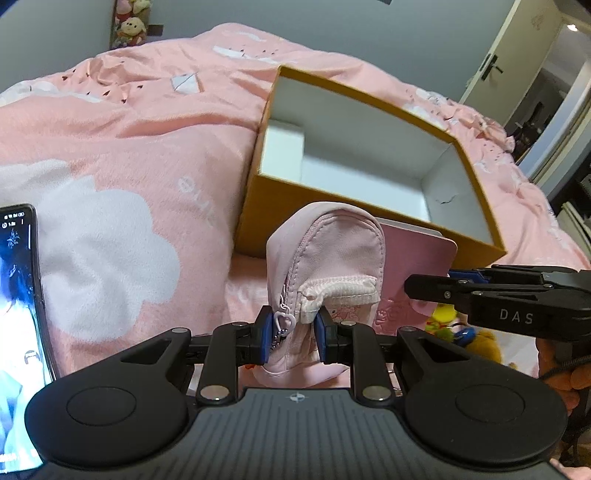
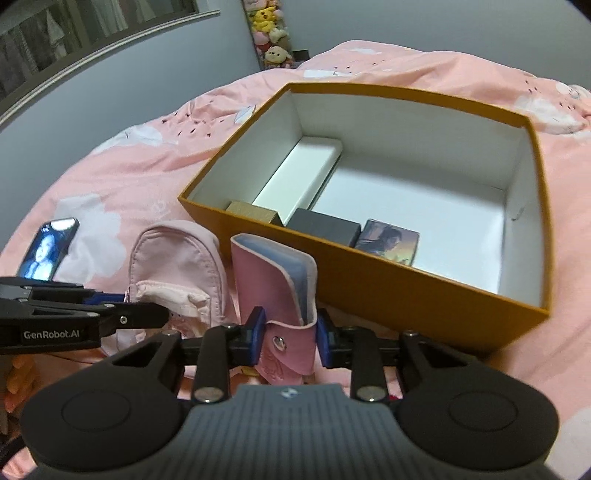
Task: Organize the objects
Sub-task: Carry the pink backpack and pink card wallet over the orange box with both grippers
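Left gripper point(image 1: 291, 338): blue pads pressed on both sides of a small pale pink zip pouch point(image 1: 325, 266), which stands upright between them, heart-shaped zip pull hanging by the left pad. Right gripper point(image 2: 290, 338): jaws drawn in tight on a pink snap-button card wallet point(image 2: 275, 291), also held upright, blue-grey sleeves showing at its top edge. The two held items sit side by side, just in front of the near wall of an open orange box point(image 2: 373, 280) with a white interior. Inside the box, along its near wall: a tan block point(image 2: 253, 212), a dark grey box point(image 2: 325, 225), a small picture-printed box point(image 2: 389, 240); a long white box point(image 2: 299, 177) lies against the left wall. The box rests on a pink bedspread point(image 1: 129, 122) with white cloud prints. A lit phone point(image 2: 50, 249) lies on the bedspread to the left of the pouch. Plush toys point(image 2: 267, 27) are stacked against the far grey wall.
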The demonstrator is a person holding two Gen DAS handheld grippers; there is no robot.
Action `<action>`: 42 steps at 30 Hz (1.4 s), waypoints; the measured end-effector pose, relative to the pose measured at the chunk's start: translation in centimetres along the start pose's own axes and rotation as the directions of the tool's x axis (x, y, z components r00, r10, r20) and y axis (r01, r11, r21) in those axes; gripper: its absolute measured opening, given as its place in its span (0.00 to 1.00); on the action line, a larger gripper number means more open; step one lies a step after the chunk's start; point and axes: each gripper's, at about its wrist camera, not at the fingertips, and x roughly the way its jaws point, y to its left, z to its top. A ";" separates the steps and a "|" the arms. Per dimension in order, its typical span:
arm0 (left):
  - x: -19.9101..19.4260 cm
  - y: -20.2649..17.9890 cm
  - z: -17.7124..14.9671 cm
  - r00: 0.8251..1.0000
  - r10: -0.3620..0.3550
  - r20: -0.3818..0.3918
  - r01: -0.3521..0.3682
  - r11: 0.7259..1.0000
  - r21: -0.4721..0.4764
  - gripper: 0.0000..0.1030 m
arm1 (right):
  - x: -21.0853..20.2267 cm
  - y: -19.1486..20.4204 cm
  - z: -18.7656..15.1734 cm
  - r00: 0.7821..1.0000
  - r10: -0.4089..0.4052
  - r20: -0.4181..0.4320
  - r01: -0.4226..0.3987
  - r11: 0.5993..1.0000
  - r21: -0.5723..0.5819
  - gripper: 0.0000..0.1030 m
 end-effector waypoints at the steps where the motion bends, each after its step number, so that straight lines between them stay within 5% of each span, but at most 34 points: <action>1: -0.3 -0.2 0.0 1.000 -0.006 0.006 0.006 1.000 0.005 0.25 | -0.5 -0.2 0.0 1.000 0.002 0.004 -0.002 1.000 0.008 0.29; 11: -3.3 -2.3 1.5 0.993 -0.080 0.088 0.078 0.997 0.026 0.25 | -6.3 -0.4 1.1 0.995 -0.014 0.098 0.013 1.000 0.016 0.29; 24: -3.9 -4.3 8.0 0.972 -0.137 0.189 0.120 0.988 0.097 0.25 | -9.8 -3.4 7.0 0.969 -0.005 0.246 -0.013 0.998 0.069 0.29; 31: -1.2 -3.4 12.1 0.977 -0.130 0.170 0.113 0.988 0.103 0.25 | -7.0 -5.7 11.1 0.973 0.010 0.228 -0.041 0.991 0.130 0.29; 42: 3.3 -1.7 16.1 0.992 -0.055 0.113 0.044 0.994 0.105 0.25 | 4.6 -10.5 14.4 0.997 0.078 0.017 -0.080 0.958 0.276 0.29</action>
